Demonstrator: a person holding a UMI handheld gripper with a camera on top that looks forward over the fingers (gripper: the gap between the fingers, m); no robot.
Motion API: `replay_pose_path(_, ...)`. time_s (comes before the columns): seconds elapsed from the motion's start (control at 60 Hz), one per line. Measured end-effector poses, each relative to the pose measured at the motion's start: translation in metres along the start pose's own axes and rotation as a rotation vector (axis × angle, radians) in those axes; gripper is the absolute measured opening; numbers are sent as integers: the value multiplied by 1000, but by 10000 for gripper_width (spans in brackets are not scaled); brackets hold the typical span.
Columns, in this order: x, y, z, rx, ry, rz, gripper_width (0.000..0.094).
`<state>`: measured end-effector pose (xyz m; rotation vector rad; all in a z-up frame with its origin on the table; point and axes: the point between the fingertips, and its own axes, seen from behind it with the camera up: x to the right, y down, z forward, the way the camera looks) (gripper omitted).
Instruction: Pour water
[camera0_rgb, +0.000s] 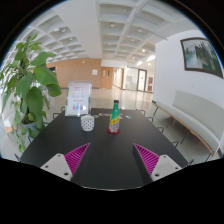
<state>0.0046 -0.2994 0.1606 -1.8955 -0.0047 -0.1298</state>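
Two pink pads (72, 157) sit nearest the camera, one on the inner face of each finger of the tool (111, 162). The fingers are spread wide apart, released, with nothing between them and only dark surface showing in the gap. Both fingers hover low over the near part of a dark tabletop (110, 150).

Beyond the fingers, toward the far part of the tabletop, stand the two items relevant to pouring. A bottle (114, 118) stands upright, roughly in line with the gap between the fingers. It has a green upper section and a red-and-yellow label around its body. Whether it is capped cannot be determined. Just beside it, on its left, stands a small white cup (88, 123) with a dark pattern on its wall, also upright. The cup and the bottle are near one another but apart. Neither is touched by the tool; both stand well ahead of the fingertips.

Behind the cup, at the far edge of the tabletop, an upright sign (78, 98) with a pale face is visible; its print is too small to read. A large leafy plant (28, 85) rises at the left side of the tabletop. On the right, a light-coloured bench (197, 114) runs along a white wall, and a framed picture (203, 56) hangs above it. Overhead is a white coffered ceiling (115, 25) with recessed lights. A corridor with orange-toned walls opens beyond the tabletop.
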Motion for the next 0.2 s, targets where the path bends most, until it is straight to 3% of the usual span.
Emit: replay_pose_path(0.2,-2,-10,-6,35,12,-34,860)
